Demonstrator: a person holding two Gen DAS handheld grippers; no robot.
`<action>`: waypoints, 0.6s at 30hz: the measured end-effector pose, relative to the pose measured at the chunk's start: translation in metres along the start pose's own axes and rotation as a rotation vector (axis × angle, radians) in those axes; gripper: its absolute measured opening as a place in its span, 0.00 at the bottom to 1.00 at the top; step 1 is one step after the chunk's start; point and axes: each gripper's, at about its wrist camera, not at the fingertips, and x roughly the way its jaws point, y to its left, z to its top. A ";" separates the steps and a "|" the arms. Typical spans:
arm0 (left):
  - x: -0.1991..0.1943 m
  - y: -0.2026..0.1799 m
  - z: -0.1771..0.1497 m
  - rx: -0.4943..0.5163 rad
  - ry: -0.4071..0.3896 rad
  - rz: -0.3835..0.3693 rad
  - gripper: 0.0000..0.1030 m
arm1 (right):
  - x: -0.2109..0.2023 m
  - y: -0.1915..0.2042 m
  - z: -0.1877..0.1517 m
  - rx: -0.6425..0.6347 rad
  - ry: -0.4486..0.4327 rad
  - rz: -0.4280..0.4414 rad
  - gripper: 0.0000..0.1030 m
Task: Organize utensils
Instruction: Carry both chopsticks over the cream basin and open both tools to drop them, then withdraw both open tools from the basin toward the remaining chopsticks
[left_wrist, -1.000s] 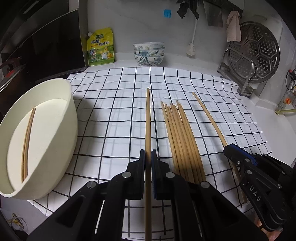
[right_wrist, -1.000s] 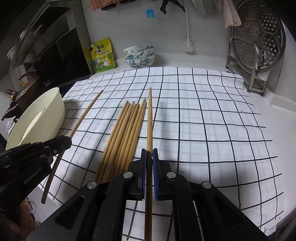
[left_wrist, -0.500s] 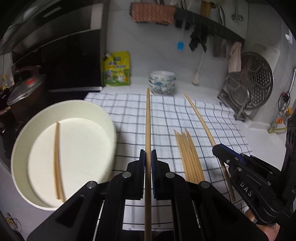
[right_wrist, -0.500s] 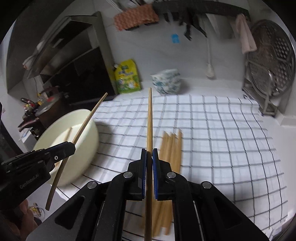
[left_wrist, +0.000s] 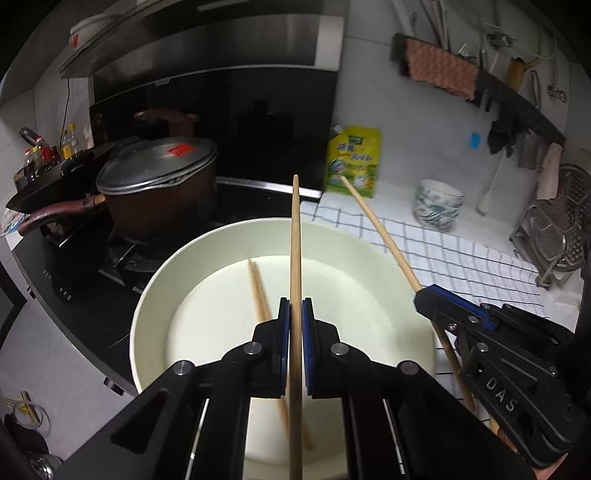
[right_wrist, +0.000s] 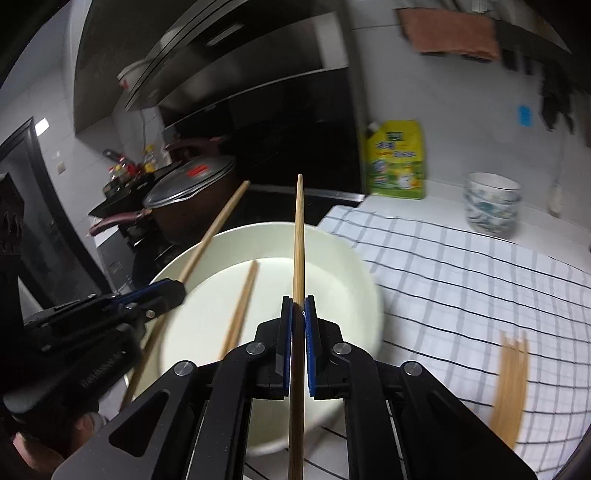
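Note:
My left gripper (left_wrist: 294, 308) is shut on a wooden chopstick (left_wrist: 295, 240) that points out over the white round tub (left_wrist: 155, 295). Two chopsticks (left_wrist: 258, 291) lie inside the tub. My right gripper (right_wrist: 298, 306) is shut on another chopstick (right_wrist: 298, 236), also held above the tub (right_wrist: 354, 266). In the left wrist view the right gripper (left_wrist: 419, 297) sits to the right with its chopstick (left_wrist: 380, 229) slanting over the rim. In the right wrist view the left gripper (right_wrist: 181, 291) sits at the left with its chopstick (right_wrist: 214, 229).
Several loose chopsticks (right_wrist: 511, 373) lie on the checked cloth (right_wrist: 461, 273) to the right. A lidded brown pot (left_wrist: 159, 184) stands on the black stove behind the tub. A yellow pouch (left_wrist: 352, 160) and stacked patterned bowls (left_wrist: 437, 205) stand by the wall, a metal rack (left_wrist: 554, 236) at far right.
Both grippers have lifted their chopsticks off the checked cloth and swung left and up, ending above the white tub. The chopstick bundle has dropped out of the left wrist view.

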 end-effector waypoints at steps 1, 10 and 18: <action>0.006 0.006 0.000 -0.004 0.011 0.005 0.07 | 0.009 0.006 0.001 -0.008 0.016 0.007 0.06; 0.050 0.024 -0.010 -0.020 0.096 0.028 0.07 | 0.067 0.017 -0.002 0.000 0.163 0.025 0.06; 0.051 0.034 -0.017 -0.056 0.098 0.053 0.47 | 0.066 0.005 -0.006 0.017 0.163 0.004 0.20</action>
